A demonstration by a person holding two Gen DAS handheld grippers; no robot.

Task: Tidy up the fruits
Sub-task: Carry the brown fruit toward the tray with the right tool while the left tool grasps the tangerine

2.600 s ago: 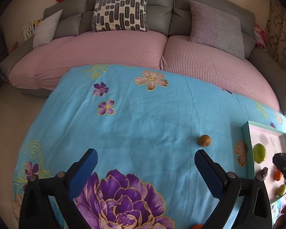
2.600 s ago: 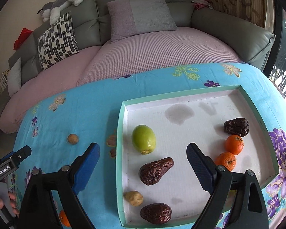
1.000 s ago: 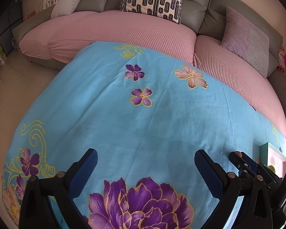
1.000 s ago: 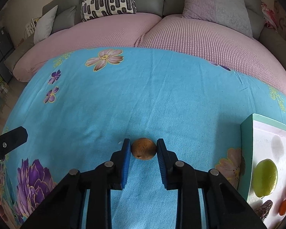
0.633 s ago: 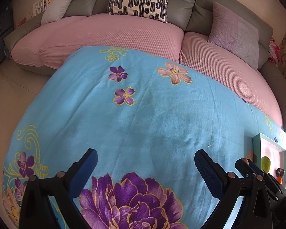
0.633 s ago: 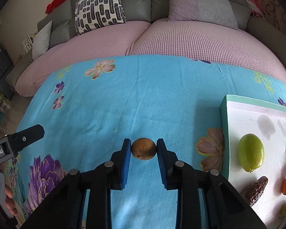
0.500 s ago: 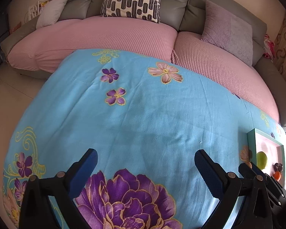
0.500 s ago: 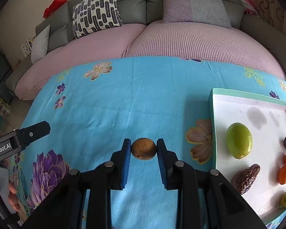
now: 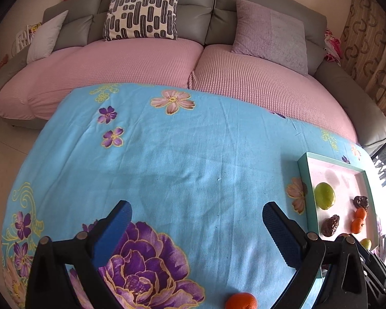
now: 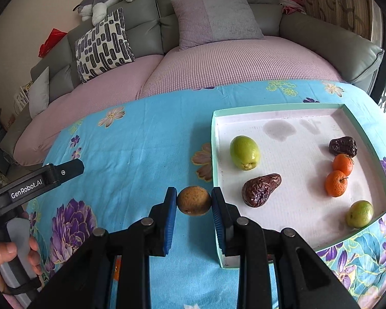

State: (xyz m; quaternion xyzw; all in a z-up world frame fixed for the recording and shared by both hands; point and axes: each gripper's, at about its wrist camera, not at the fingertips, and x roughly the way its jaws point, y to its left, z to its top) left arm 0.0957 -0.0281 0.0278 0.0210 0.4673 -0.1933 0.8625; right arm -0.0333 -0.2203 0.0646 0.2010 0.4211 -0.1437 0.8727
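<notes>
My right gripper is shut on a small round brown fruit and holds it above the blue cloth, just left of the teal-rimmed tray. The tray holds a green fruit, a dark wrinkled date, another date, two small oranges and a small green fruit. My left gripper is open and empty over the cloth. A loose orange lies on the cloth near the front edge. The tray also shows in the left wrist view.
The table is covered by a blue flowered cloth. A grey sofa with pink covers and cushions stands behind it. The left gripper's body and the hand on it show at the left of the right wrist view.
My right gripper has carried the brown fruit to the right, up to the tray's left rim. My left gripper has swung right, bringing the tray and a loose orange into view.
</notes>
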